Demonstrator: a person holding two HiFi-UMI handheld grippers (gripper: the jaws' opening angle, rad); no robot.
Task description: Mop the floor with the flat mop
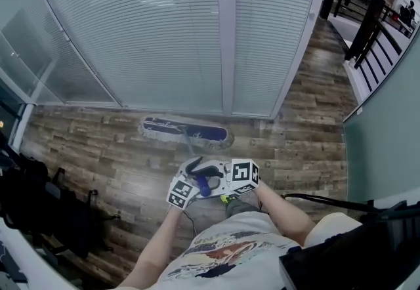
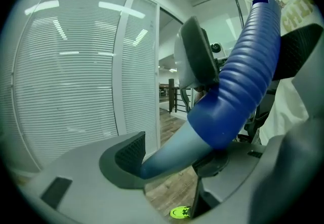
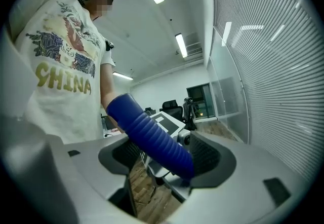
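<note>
In the head view the flat mop head (image 1: pixel 186 132), blue with a white fringe, lies on the wood floor just in front of the blinds. Its thin pole (image 1: pixel 190 149) slants back to a blue ribbed grip (image 1: pixel 205 184) held low in front of the person. My left gripper (image 1: pixel 190 180) and right gripper (image 1: pixel 220 180) both clamp this handle from opposite sides. In the left gripper view the grip (image 2: pixel 248 66) and the grey-blue pole cross my left gripper (image 2: pixel 174 159), pressed between the pads. In the right gripper view the blue grip (image 3: pixel 152 137) sits in my right gripper (image 3: pixel 167 159), against its pads.
A glass wall with closed blinds (image 1: pixel 170 26) runs along the far side of the floor. Black chairs and bags (image 1: pixel 39 210) crowd the left. A dark railing (image 1: pixel 367 26) and a green wall (image 1: pixel 394 124) bound the right. A cable (image 1: pixel 321 200) trails by the right arm.
</note>
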